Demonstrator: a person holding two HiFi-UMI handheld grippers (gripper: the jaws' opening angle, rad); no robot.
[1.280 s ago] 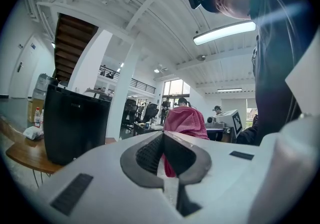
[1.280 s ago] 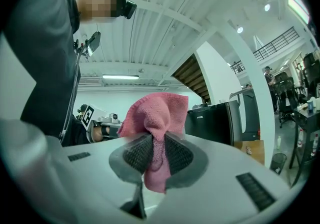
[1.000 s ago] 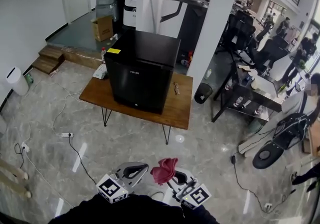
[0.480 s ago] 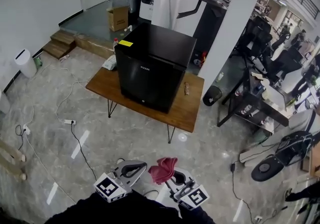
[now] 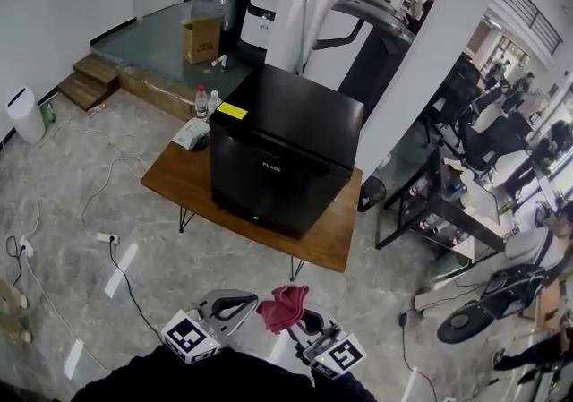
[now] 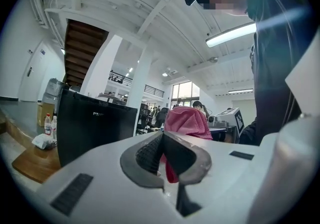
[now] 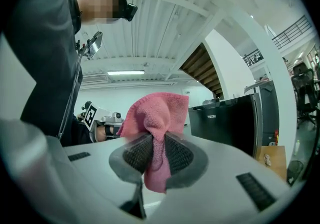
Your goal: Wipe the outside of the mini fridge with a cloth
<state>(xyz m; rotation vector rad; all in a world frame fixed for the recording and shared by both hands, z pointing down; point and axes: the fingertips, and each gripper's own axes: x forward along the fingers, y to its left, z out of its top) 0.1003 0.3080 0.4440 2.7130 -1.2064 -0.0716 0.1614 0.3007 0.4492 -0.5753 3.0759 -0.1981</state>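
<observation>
Cloth (image 7: 156,112) in right tool (image 7: 153,140); left tool (image 6: 161,138) seemingly shut.

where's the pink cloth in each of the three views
Head view: the pink cloth is at bottom centre, at the tip of the right gripper.
Left gripper view: it is right of centre, beyond the jaws, not between them.
Right gripper view: it is dead centre, pinched between the jaws.
Shared landmark: the black mini fridge, left of the cloth in the left gripper view, right of it in the right gripper view.
</observation>
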